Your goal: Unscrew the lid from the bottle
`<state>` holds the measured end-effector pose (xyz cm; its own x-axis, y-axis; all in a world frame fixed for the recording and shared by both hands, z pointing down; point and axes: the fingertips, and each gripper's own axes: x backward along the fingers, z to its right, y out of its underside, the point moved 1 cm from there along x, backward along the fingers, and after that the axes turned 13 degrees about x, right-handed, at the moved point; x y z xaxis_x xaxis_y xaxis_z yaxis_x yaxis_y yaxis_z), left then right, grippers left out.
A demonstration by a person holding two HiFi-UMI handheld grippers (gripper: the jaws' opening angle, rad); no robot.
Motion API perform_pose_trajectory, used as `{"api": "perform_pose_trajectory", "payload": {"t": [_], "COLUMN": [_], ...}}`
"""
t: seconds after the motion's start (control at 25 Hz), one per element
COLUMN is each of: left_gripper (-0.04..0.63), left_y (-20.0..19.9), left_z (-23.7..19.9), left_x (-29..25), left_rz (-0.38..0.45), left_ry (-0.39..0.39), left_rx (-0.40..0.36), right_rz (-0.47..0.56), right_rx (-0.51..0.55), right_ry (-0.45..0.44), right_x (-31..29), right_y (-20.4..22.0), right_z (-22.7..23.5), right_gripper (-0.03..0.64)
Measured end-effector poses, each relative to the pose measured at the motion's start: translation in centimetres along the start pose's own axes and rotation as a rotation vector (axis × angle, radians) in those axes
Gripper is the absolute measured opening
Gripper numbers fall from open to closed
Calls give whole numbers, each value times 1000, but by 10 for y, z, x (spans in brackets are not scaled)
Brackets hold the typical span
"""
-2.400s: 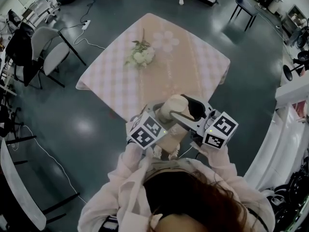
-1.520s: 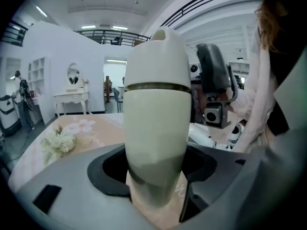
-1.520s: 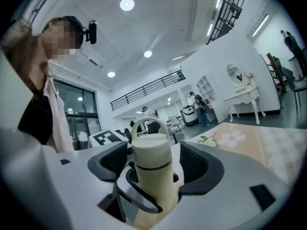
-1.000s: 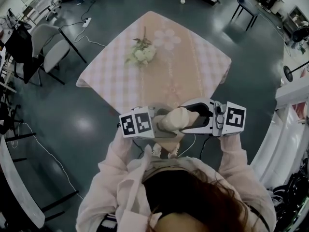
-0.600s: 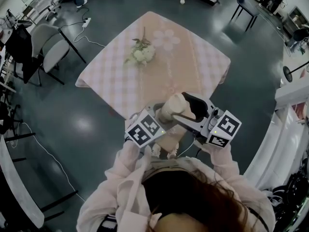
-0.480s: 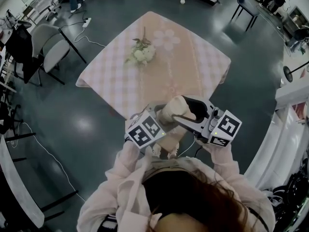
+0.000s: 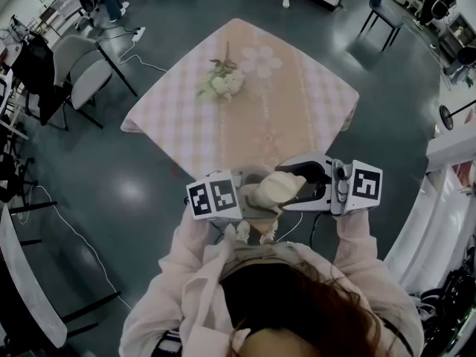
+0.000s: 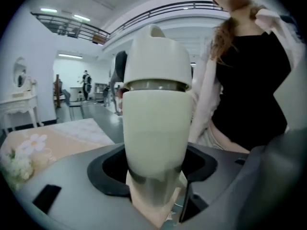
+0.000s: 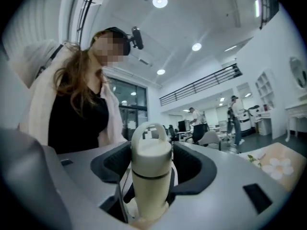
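A cream bottle [image 7: 262,196] with a domed lid [image 7: 282,185] hangs in the air between my two grippers, just in front of the person's chest. My left gripper [image 7: 253,199] is shut on the bottle body [image 8: 153,133], whose lower end sits between its dark pads. In the left gripper view the lid [image 8: 156,56] with its loop handle sits on top, with a dark seam under it. My right gripper [image 7: 297,185] comes in from the right, its jaws close on both sides of the lid [image 9: 151,150]. The body [image 9: 149,190] runs down out of that view.
A pink checked table [image 7: 297,110] stands ahead of the person, with a bunch of white flowers [image 7: 221,82] on it. Chairs [image 7: 82,73] stand at the left on the dark floor. People walk at the far end of the room [image 9: 235,114].
Half a second ago both grippers and the bottle were tilted and a little farther from the person. Now they are level and closer in, as one second ago.
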<state>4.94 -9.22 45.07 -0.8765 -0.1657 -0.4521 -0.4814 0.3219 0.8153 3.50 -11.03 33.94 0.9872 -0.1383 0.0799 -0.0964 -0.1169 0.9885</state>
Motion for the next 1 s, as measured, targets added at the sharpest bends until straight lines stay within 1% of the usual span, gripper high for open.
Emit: {"api": "perform_pose_trajectory", "payload": {"t": [0.04, 0.08, 0.12, 0.16, 0.2, 0.24, 0.28, 0.36, 0.44, 0.48, 0.52, 0.64, 0.72, 0.84, 0.92, 1.0], "left_gripper": [319, 319, 319, 319, 319, 319, 319, 319, 319, 319, 319, 319, 319, 319, 319, 319], "left_y": [-1, -2, -2, -2, -1, 0, 2, 7, 11, 13, 15, 19, 19, 19, 19, 21], "left_z": [-12, -25, -39, -49, -58, -63, -66, -69, -67, -65, -63, -53, -43, -23, -14, -8], "left_x": [3, 6, 10, 14, 17, 20, 21, 22, 20, 18, 17, 17, 17, 18, 19, 21], "left_rz": [27, 55, 76, 86, 86, 80, 73, 62, 46, 33, 20, -11, -23, -40, -44, -41], "left_ry": [-75, -162, -253, -338, -409, -461, -494, -516, -507, -496, -482, -417, -336, -189, -104, -48], "left_rx": [49, 102, 148, 180, 195, 198, 198, 203, 201, 196, 188, 152, 123, 79, 58, 61], "right_rz": [-2, 5, 19, 35, 46, 51, 49, 25, -17, -38, -56, -90, -80, -35, 4, 54], "right_rx": [-30, -68, -110, -150, -181, -199, -207, -209, -195, -181, -164, -102, -77, -46, -21, -23], "right_ry": [78, 166, 255, 340, 416, 480, 529, 581, 576, 558, 529, 400, 301, 161, 94, 62], "right_x": [4, 8, 12, 15, 17, 17, 16, 9, 1, -3, -6, -13, -16, -20, -21, -21], "right_y": [5, 10, 14, 17, 20, 22, 24, 28, 33, 35, 35, 33, 28, 19, 12, 4], "right_z": [10, 20, 28, 35, 40, 44, 47, 51, 53, 52, 50, 39, 31, 17, 11, 10], "right_gripper": [290, 313, 368, 385, 385, 385, 385, 383, 378, 346, 298, 296, 296, 295, 295, 295]}}
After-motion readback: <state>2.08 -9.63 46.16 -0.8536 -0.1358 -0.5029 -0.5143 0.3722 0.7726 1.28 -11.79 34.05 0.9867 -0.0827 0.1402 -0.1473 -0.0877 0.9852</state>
